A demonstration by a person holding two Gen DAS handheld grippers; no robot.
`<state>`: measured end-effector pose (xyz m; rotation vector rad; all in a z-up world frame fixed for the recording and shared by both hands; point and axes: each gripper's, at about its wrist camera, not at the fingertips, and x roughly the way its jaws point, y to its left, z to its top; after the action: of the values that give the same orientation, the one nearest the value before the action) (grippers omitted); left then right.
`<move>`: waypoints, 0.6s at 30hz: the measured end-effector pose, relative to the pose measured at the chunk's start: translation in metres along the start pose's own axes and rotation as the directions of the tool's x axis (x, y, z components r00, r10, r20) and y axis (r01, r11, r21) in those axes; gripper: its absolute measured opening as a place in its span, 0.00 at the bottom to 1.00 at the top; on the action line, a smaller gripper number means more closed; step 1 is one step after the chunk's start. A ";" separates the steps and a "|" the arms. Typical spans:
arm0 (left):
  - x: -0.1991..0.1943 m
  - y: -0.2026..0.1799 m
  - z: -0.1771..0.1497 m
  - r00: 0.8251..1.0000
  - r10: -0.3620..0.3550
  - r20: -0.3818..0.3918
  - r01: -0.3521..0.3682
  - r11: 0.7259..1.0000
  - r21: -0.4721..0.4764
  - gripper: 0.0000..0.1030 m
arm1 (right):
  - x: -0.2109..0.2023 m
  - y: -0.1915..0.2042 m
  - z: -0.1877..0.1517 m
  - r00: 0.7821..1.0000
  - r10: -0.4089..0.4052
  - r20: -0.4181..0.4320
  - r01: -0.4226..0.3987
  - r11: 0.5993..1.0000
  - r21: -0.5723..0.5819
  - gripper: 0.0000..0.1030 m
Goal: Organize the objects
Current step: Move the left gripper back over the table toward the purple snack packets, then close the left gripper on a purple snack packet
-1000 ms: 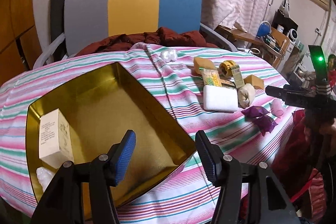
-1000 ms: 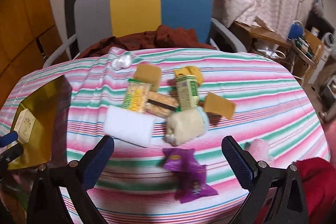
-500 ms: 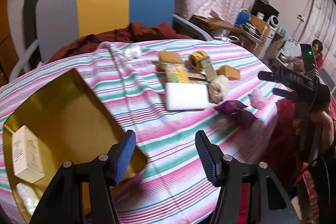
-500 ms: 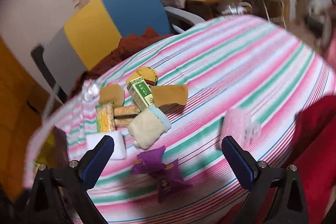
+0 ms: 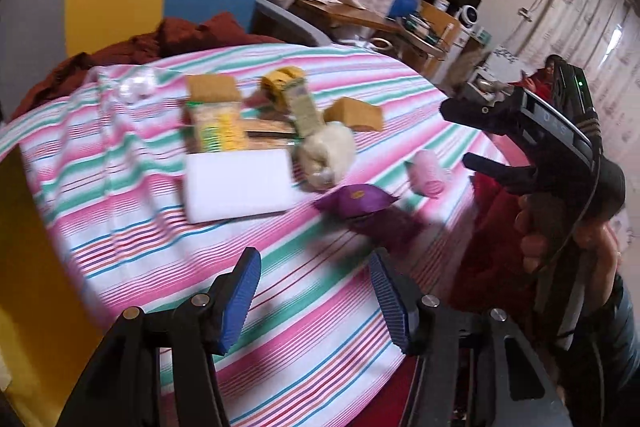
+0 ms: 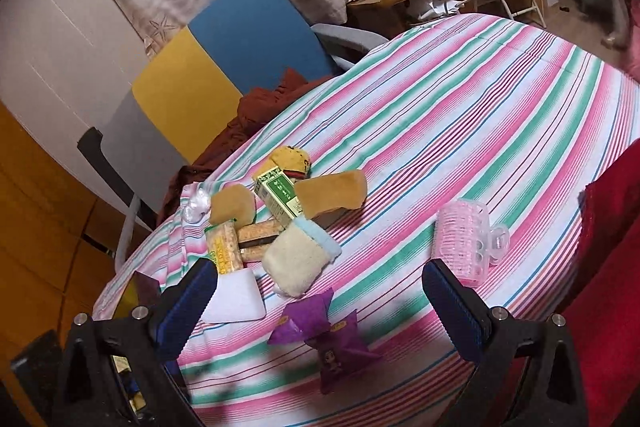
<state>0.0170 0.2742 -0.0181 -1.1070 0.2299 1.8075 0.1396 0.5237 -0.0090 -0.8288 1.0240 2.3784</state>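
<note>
Sorting is at the reach stage, by my reading: both grippers stand empty over the striped tablecloth, jaws spread wide, nothing between the blue pads. The left gripper hovers at the near edge of the table; the right gripper faces the loose pile, and in the left view it shows at 3 o'clock, held in a hand.

The pile sits at 12 o'clock from the left gripper: a white block, a cream pouch with a blue cuff, two purple snack packets, a yellow cracker pack, a green carton and tan sponges. A pink hair roller lies apart, at 1 o'clock from the right gripper and just beyond its right pad. A gold tin fills the 9 o'clock edge of the left view — the likely place for everything.

Next move, I judge: pick one piece, close on it, carry it to the tin. The purple packets lie nearest, between the right jaws' line of reach; being soft and crinkly, they want a low, centred pinch.

Writing: the green carton carries printed characters and the purple packet a small cartoon figure and yellow mark — both too small and blurred to read with any confidence.
</note>
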 end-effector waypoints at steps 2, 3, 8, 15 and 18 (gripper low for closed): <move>0.012 -0.005 0.007 1.000 -0.027 -0.015 0.027 1.000 -0.012 0.52 | -0.001 -0.002 0.000 1.000 0.010 0.004 -0.010 1.000 0.008 1.00; 0.017 -0.006 0.011 0.999 -0.042 -0.021 0.041 0.999 -0.020 0.52 | -0.002 -0.003 0.000 1.000 0.016 0.009 -0.016 1.000 0.014 1.00; 0.048 -0.015 0.030 0.993 -0.098 -0.065 0.094 0.993 -0.073 0.52 | -0.004 -0.010 0.001 0.999 0.043 0.029 -0.045 0.998 0.048 1.00; 0.090 -0.020 0.050 0.980 -0.143 -0.139 0.119 0.979 -0.165 0.60 | -0.003 -0.018 0.002 0.996 0.083 0.035 -0.086 0.993 0.086 1.00; 0.106 -0.020 0.056 0.977 -0.135 -0.168 0.100 0.975 -0.198 0.62 | -0.004 -0.019 0.002 0.995 0.090 0.037 -0.093 0.992 0.088 1.00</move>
<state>-0.0121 0.3839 -0.0610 -1.3920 0.0984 1.6492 0.1524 0.5369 -0.0144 -0.7218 1.1701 2.3934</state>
